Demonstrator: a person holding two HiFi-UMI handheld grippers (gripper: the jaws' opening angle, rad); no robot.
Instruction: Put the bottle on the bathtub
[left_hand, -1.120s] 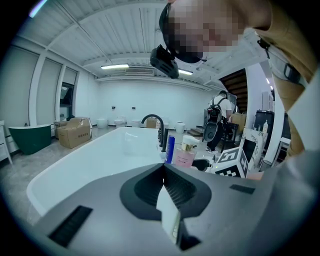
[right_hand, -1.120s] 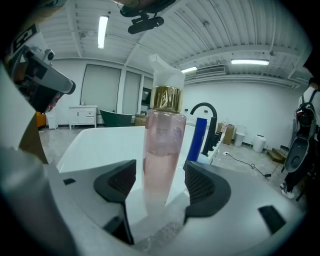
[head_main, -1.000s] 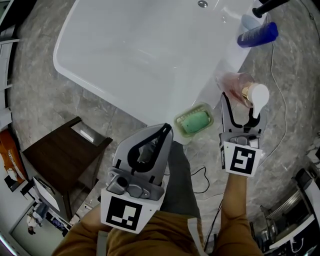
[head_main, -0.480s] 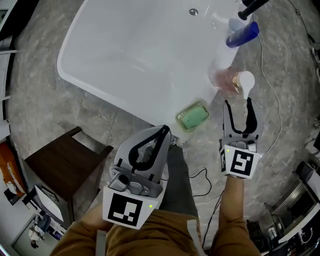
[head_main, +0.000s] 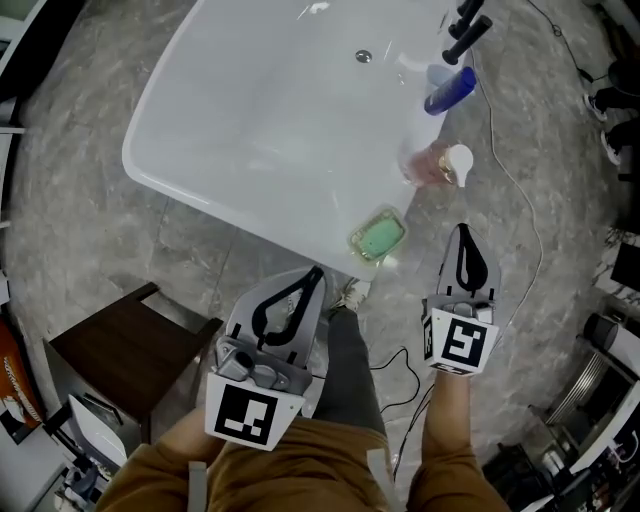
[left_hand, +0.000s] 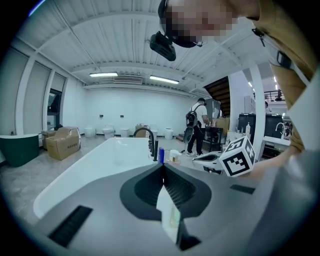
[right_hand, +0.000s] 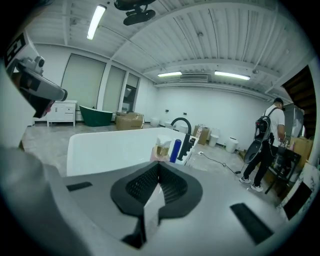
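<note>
Head view: my right claw (head_main: 462, 229) is at 4 o'clock in the picture, over the grey floor (head_main: 90, 200). Its jaws have just been closing and now meet tip to tip with nothing between them. The right gripper view shows the same: the two dark pads are pressed together and empty.

The bottle (head_main: 437, 165), pink with a white cap, stands upright on the rim of the white tub (head_main: 260, 110). It is at 12 o'clock from my right claw and clear of it. Past it, again toward 12, a blue bottle (head_main: 450, 90) stands on the same rim, just beside the black tap (head_main: 465, 25).

A green soap dish (head_main: 377, 236) sits on the near corner of the rim, at 9 o'clock from my right claw and 1 o'clock from my left.

My left claw (head_main: 316, 271) is at 6 o'clock in the picture, pointing toward the tub's near edge. Its jaws are also together and hold nothing. A dark stool (head_main: 120, 350) stands on the floor at 8 o'clock. A black cable (head_main: 400, 352) lies on the floor between my two arms.
</note>
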